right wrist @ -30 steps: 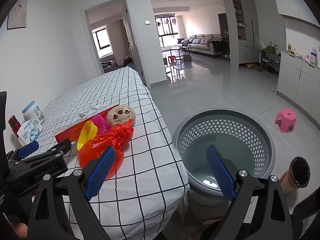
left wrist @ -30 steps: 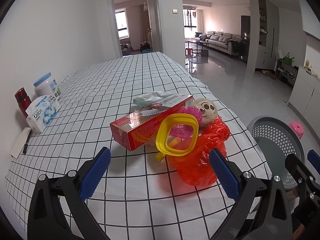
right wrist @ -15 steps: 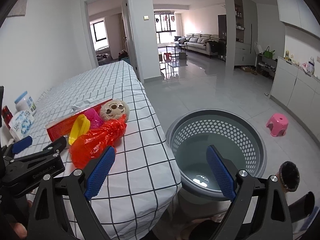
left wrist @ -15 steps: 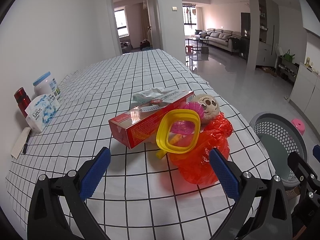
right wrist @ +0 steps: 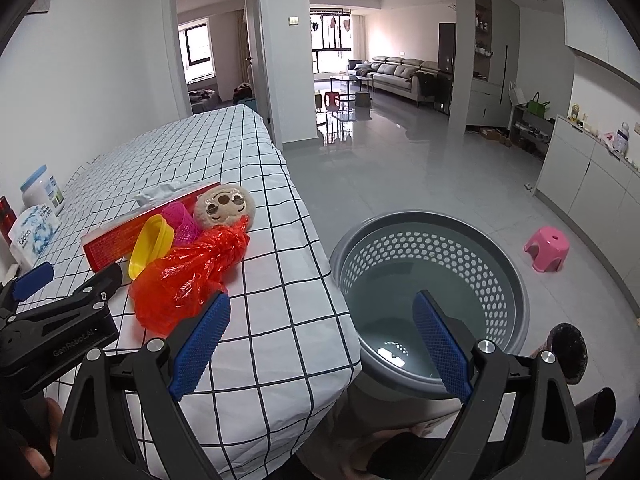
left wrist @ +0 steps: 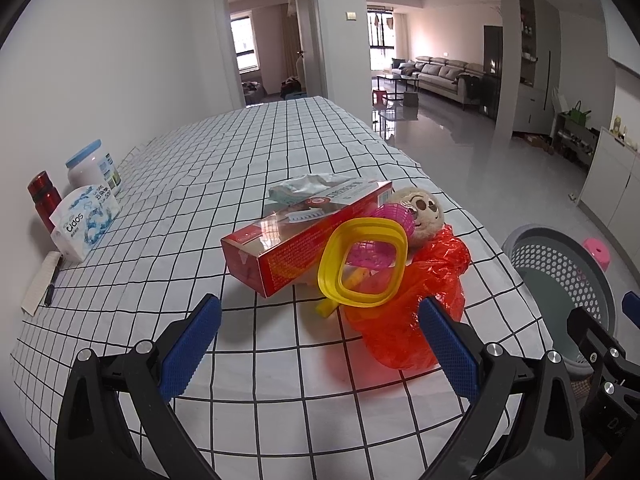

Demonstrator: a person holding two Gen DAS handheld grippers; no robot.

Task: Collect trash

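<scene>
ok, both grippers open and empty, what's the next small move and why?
Probably ease the left gripper forward and right to straddle the red bag. It is the nearest piece of the pile, lies by the table edge next to the basket, and nothing rests on its near end. The right gripper hangs between table and basket.

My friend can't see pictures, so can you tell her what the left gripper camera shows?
The open left gripper hovers over a checked tablecloth, facing a pile: a red box, a yellow ring, a plush toy and a crumpled red plastic bag. A grey basket stands on the floor to the right.
</scene>
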